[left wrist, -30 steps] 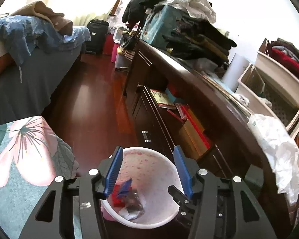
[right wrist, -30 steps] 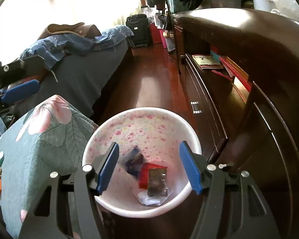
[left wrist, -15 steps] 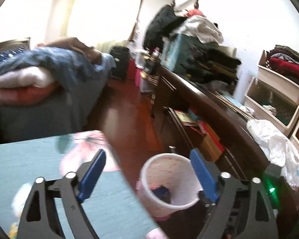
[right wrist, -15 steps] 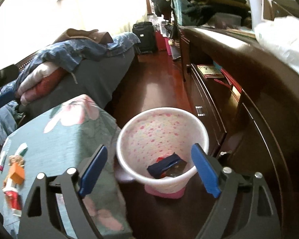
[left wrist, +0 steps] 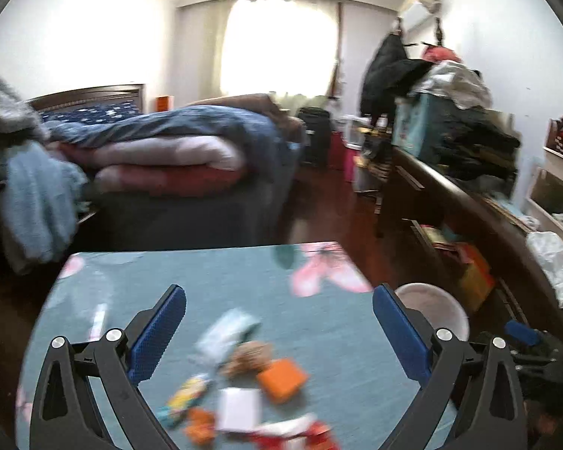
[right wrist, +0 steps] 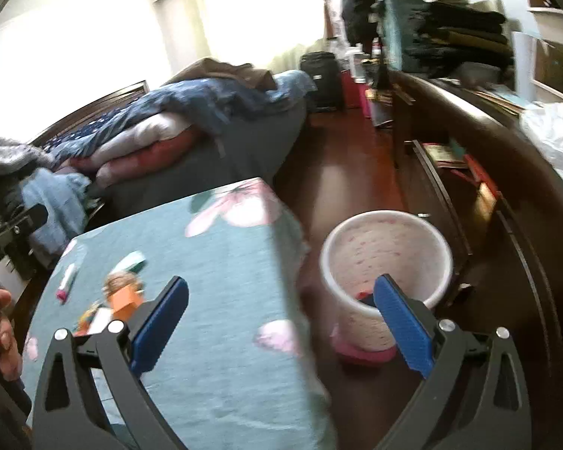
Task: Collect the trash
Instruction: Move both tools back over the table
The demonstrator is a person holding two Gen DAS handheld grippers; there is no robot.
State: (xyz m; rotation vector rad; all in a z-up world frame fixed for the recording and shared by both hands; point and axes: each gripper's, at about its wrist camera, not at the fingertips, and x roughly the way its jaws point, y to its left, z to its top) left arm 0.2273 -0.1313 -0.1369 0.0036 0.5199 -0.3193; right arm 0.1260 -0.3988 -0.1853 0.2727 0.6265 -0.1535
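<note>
Both grippers gape fully wide with nothing between the pads, jaws having just been opening: left gripper (left wrist: pixel 279 332) over the teal floral table (left wrist: pixel 214 281), right gripper (right wrist: pixel 281 318) straddling table edge and bin. Left view alone shows the blurred trash pile (left wrist: pixel 251 386) between its jaws; right view alone looks into the pink-speckled white bin (right wrist: pixel 384 258) behind its right pad, wrappers at the bottom, plus a hand (right wrist: pixel 3 333) far left. No writing legible, too blurred.
</note>
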